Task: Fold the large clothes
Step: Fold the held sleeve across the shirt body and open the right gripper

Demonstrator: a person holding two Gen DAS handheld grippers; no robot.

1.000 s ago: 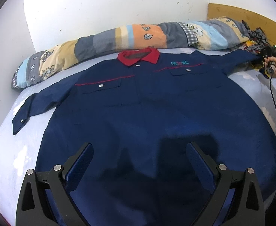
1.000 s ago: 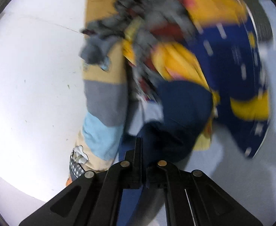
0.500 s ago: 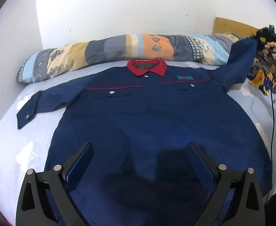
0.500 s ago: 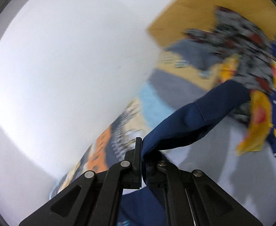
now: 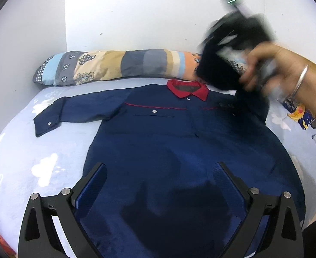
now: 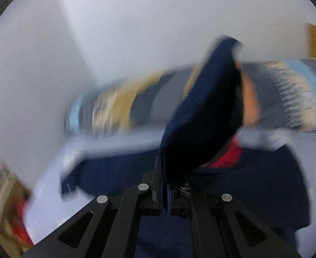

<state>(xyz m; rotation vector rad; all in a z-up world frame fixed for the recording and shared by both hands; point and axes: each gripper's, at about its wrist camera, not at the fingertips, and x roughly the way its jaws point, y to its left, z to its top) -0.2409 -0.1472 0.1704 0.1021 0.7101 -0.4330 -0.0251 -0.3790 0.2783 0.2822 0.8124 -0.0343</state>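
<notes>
Pinching a sleeve [image 6: 205,116] at frame centre, the right gripper [image 6: 164,193] lifts it above the navy shirt [image 5: 168,142] spread mid-frame on the bed [image 5: 28,150]; the left gripper [image 5: 160,185] hovers spread wide, lower frame.

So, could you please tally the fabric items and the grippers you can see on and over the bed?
Navy shirts: 1
Patchwork bolster pillows: 1
Light blue cloud-print sheets: 1
Patterned cloth piles: 1
Grippers, left gripper and right gripper: 2
Total: 6

My left gripper [image 5: 160,185]: black frame, blue-padded fingers [image 5: 91,187], silver screws. My right hand [image 5: 272,71], two o'clock: silver bangle [image 5: 301,78].
</notes>
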